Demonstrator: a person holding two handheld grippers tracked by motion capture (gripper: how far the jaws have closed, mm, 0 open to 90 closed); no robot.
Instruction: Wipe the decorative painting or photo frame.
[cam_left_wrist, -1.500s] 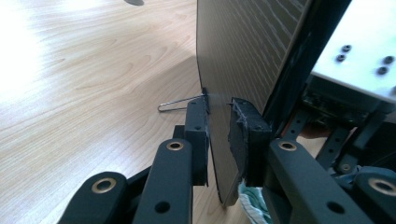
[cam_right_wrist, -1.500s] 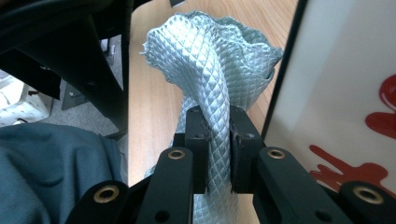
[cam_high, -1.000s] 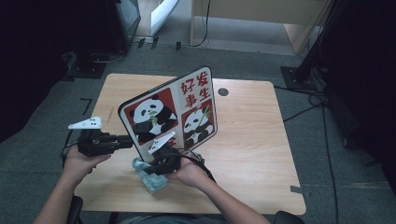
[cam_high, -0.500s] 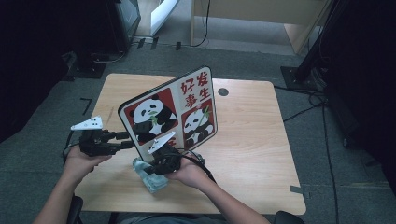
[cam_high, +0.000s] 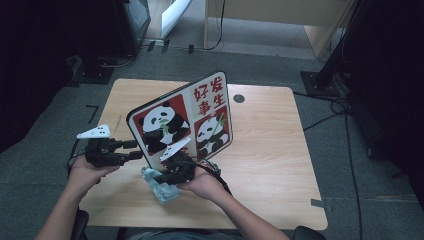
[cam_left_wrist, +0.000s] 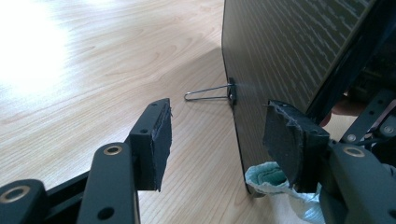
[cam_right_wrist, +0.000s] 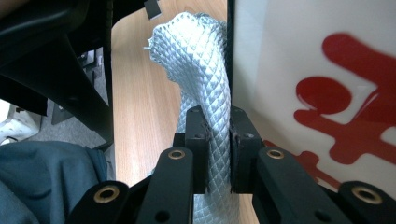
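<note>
Cloth (cam_right_wrist: 205, 84), pale, diamond-textured, bunched, pinched upright

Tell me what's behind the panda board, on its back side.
On the dark back of the panda board, a bent wire stand juts from a small bracket down to the table. The crumpled cloth sits at the board's bottom corner. The board covers the table beyond it.

Fingers (cam_left_wrist: 154, 140) just spread, nothing between; dark board back (cam_left_wrist: 280, 51) upright on table (cam_left_wrist: 93, 60), wire clip (cam_left_wrist: 208, 92) attached.
</note>
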